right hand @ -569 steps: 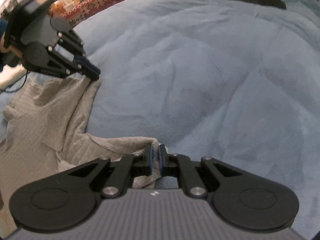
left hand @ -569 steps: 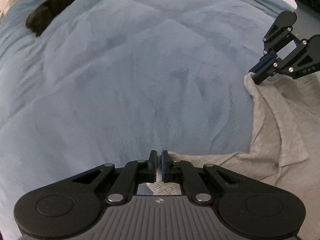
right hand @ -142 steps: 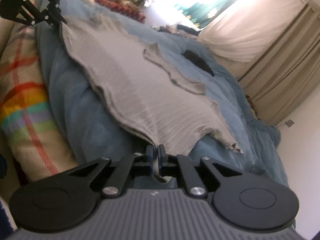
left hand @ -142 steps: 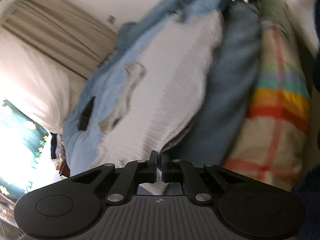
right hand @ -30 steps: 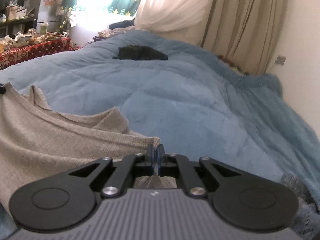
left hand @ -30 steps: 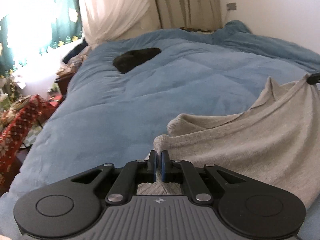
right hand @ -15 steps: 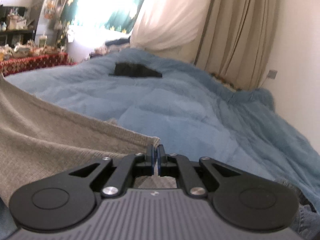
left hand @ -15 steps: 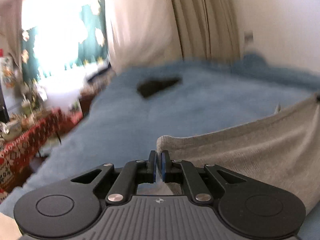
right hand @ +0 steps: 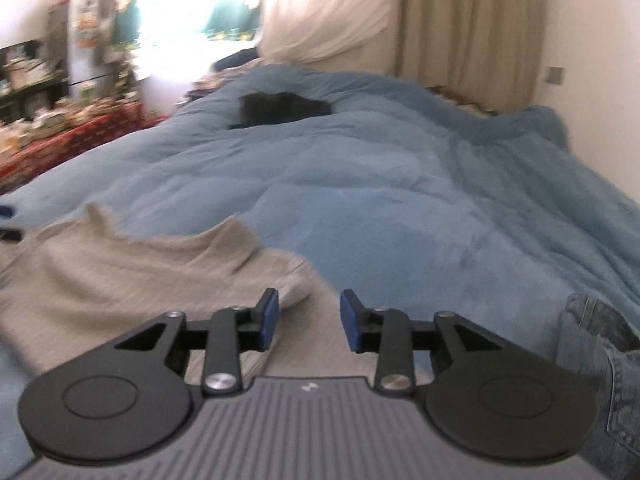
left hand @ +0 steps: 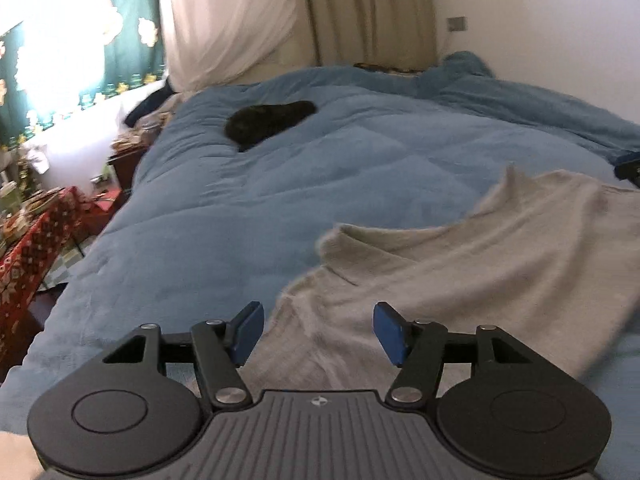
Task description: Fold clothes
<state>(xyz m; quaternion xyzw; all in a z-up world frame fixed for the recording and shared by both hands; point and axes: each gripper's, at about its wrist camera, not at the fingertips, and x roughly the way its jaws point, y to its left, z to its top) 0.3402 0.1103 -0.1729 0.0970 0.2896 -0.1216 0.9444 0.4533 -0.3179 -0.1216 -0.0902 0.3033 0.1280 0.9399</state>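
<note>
**Both grippers let go of the grey top**

Now, starting at the left: a table with a red patterned cloth (left hand: 28,240) stands beside the bed, and a dark item (left hand: 270,122) lies far up the blue duvet (left hand: 240,200). The left gripper (left hand: 318,334) has its jaws spread wide and empty; half a second ago they were clamped on the hem of the grey top (left hand: 480,264) and held it up taut. The top now lies on the duvet at the near edge of the bed, partly rumpled, its neck turned toward the far side. Further right, the right gripper (right hand: 308,320) likewise has released: its jaws stand apart with nothing between them, over the top's near corner (right hand: 120,276). A jeans-clad leg (right hand: 600,360) shows at the far right. Judging by this, the garment has just been laid out, so the lifting and spreading looks over and a fold could follow, though how flat the cloth lies beyond both views I cannot tell.
</note>
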